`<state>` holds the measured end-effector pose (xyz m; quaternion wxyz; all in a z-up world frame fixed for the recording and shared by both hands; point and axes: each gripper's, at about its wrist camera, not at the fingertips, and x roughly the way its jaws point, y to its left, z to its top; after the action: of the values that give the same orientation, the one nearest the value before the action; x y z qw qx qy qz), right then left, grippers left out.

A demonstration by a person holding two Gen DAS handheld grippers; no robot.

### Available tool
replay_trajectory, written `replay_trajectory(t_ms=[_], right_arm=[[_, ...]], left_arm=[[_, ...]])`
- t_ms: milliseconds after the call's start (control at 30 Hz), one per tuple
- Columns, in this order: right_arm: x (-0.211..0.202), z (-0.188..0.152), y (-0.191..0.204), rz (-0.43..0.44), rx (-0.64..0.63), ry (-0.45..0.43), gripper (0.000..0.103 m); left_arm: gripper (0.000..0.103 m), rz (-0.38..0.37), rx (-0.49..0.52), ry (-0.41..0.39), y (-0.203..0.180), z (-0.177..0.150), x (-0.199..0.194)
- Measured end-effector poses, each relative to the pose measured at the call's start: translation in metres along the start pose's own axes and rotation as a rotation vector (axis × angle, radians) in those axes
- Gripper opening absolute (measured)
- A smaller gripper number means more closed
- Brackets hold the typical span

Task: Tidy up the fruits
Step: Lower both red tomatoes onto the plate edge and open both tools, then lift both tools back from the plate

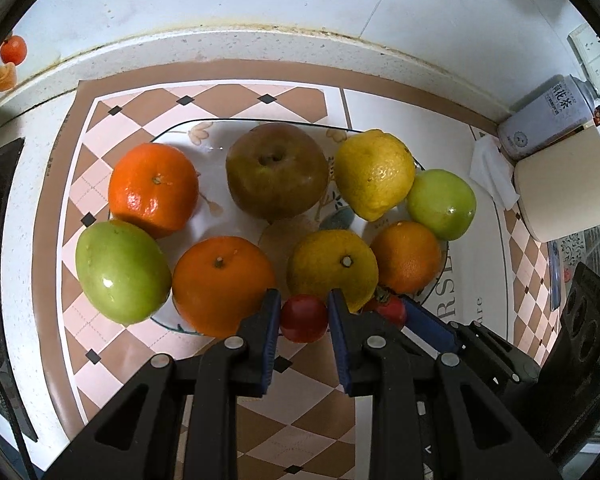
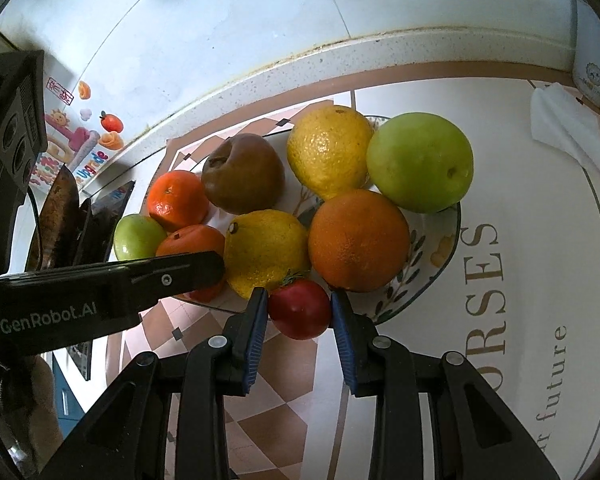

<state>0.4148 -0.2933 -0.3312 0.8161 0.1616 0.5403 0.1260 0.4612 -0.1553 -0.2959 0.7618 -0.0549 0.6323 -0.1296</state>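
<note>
A flowered glass plate (image 1: pixel 214 146) on a checkered mat holds several fruits: oranges, lemons, green apples and a brown pear (image 1: pixel 276 170). At the plate's near rim my left gripper (image 1: pixel 303 297) is shut on a small red tomato (image 1: pixel 304 320). Just to its right, my right gripper (image 2: pixel 299 294) is shut on a second red tomato (image 2: pixel 300 312), which lies beside an orange (image 2: pixel 358 240) and a yellow citrus (image 2: pixel 266 252). The left gripper's black finger (image 2: pixel 180 274) crosses the left of the right wrist view and hides its tomato.
A patterned mat (image 1: pixel 112 128) covers the counter up to a white tiled wall. A lying bottle (image 1: pixel 548 116), a paper roll (image 1: pixel 568 184) and a crumpled tissue (image 1: pixel 492 172) sit at the far right corner. Dark items (image 2: pixel 56 216) stand left of the plate.
</note>
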Motion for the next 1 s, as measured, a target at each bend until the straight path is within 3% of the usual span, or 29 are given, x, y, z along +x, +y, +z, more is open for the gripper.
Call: replay_trajectory(t_ms=[67,133,300,367,433,533,567,600,800,1000], right_arm=[[-0.001,0.0,-0.001,-0.003,0.007,0.003,0.041],[-0.005,0.001,-0.002,-0.004,0.021,-0.004,0.063],[-0.023,0.003,-0.004,0.003,0.04,-0.052,0.068],[-0.031,0.003,-0.004,-0.004,0.044,-0.058,0.071],[-0.038,0.004,-0.003,-0.025,0.041,-0.066,0.084],[-0.046,0.004,0.002,-0.136,0.02,-0.046,0.096],[-0.048,0.004,0.002,-0.168,0.018,-0.038,0.096],[-0.052,0.003,0.004,-0.194,0.014,-0.034,0.096],[-0.078,-0.003,0.006,-0.255,0.021,-0.04,0.098],[-0.119,-0.02,0.029,-0.283,-0.001,-0.078,0.098]], left_arm=[[0.022,-0.002,-0.01,0.001,0.0,0.002,0.0],[0.023,-0.021,-0.038,0.013,0.004,0.003,0.0],[0.027,-0.056,-0.112,0.012,0.013,0.006,-0.008],[0.041,-0.039,-0.102,-0.007,0.011,0.006,-0.014],[0.06,0.015,-0.072,-0.04,0.009,0.005,-0.023],[0.079,0.082,-0.027,-0.095,0.008,-0.002,-0.039],[0.092,0.114,-0.01,-0.105,0.007,-0.005,-0.042],[0.096,0.144,0.005,-0.118,0.007,-0.009,-0.046],[0.097,0.233,0.008,-0.171,0.017,-0.035,-0.069],[0.098,0.228,0.008,-0.235,0.018,-0.069,-0.109]])
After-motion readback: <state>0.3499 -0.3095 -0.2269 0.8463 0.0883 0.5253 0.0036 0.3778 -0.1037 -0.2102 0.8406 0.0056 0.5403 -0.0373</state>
